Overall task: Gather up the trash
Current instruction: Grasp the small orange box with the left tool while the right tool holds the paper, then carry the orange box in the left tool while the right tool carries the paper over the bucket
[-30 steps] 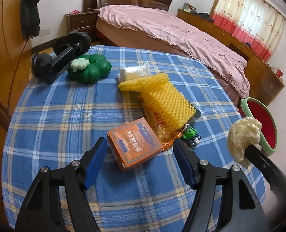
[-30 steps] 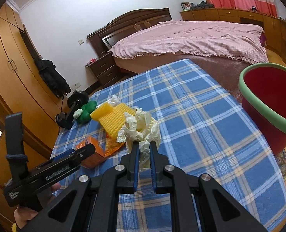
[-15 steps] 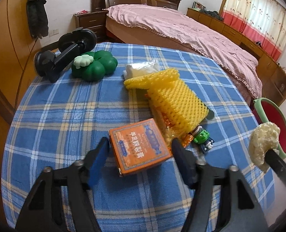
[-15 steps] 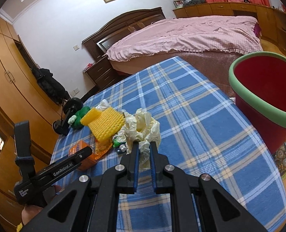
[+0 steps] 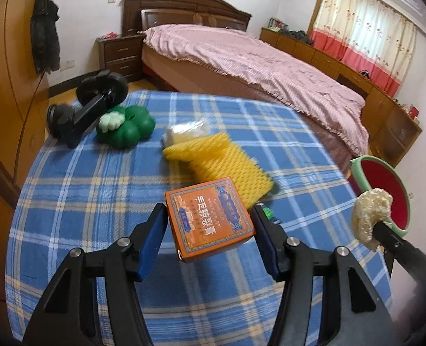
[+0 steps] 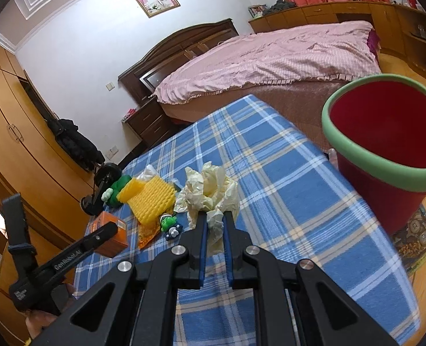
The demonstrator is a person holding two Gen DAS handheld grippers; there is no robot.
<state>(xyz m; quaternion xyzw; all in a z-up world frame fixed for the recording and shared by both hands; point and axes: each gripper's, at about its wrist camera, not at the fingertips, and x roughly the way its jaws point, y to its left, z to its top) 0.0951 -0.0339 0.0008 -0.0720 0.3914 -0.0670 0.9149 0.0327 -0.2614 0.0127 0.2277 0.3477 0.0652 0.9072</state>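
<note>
The right tongs (image 6: 215, 229) pinch a crumpled cream paper wad (image 6: 210, 191), held beside the red, green-rimmed plastic bin (image 6: 385, 144), likely for dropping in. The left tongs (image 5: 208, 233) straddle a flat orange cardboard box (image 5: 208, 220) on the blue plaid table (image 5: 97, 187), spread wide, seemingly ready to close.

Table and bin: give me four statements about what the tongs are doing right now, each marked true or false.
1. The right tongs are shut on the crumpled paper. True.
2. The left tongs are empty and far from the orange box. False: their fingers sit on either side of the box.
3. The red bin stands on the table. False: it stands on the floor beside it.
4. The yellow foam net lies on the table. True.
</note>
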